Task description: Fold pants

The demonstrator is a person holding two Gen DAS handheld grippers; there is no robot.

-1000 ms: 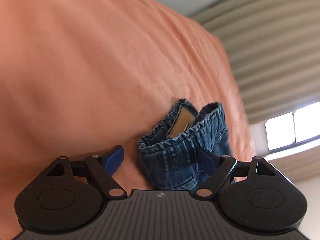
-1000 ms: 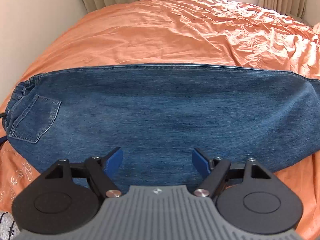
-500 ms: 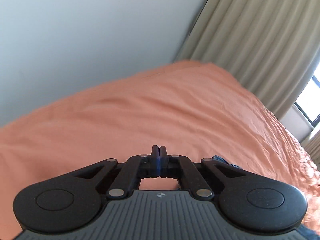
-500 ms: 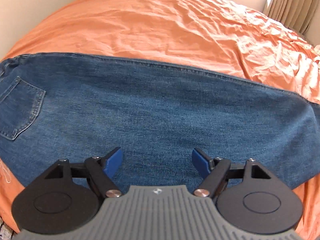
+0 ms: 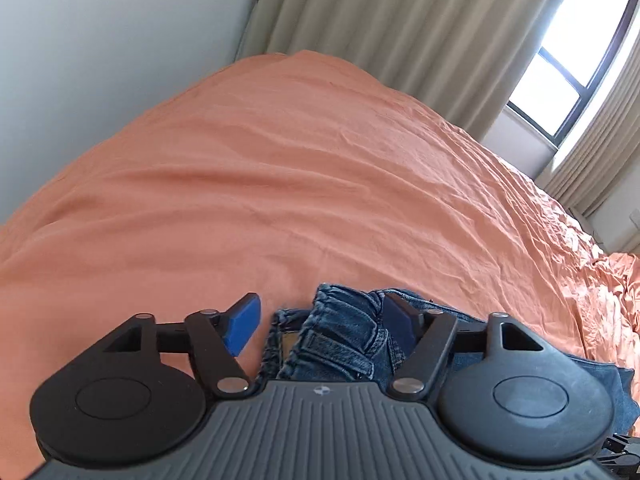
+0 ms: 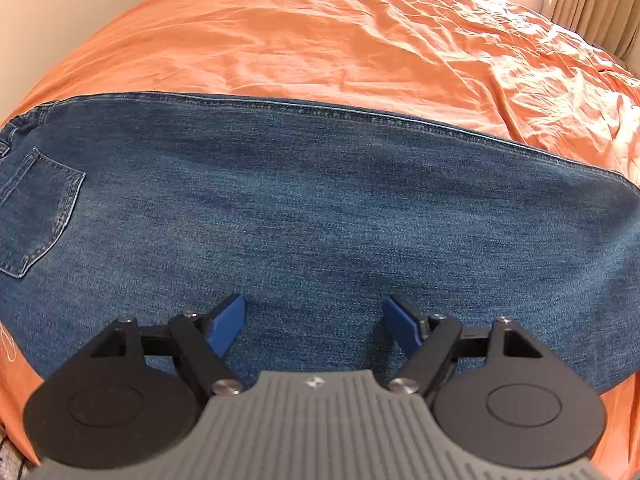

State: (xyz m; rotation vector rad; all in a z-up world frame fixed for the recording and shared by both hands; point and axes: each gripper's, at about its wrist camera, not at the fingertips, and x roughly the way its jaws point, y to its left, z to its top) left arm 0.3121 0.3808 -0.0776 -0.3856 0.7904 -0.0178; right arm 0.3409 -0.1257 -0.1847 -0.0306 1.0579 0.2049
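We've got the jeans (image 6: 320, 220) lying flat and lengthwise on the orange bed (image 6: 340, 32). Left gripper (image 5: 320, 320) sits spread wide around the bunched waistband (image 5: 340, 336), right gripper (image 6: 314, 324) hangs open over the leg. Looks like grab time: pinch the waistband, then fold across.

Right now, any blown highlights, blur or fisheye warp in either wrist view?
Left wrist: window blown out white, bedspread bulges from fisheye, jeans waistband sharp. Right wrist: sunlit glare on the bedspread's right side, jeans bowed, denim weave crisp, no motion blur.
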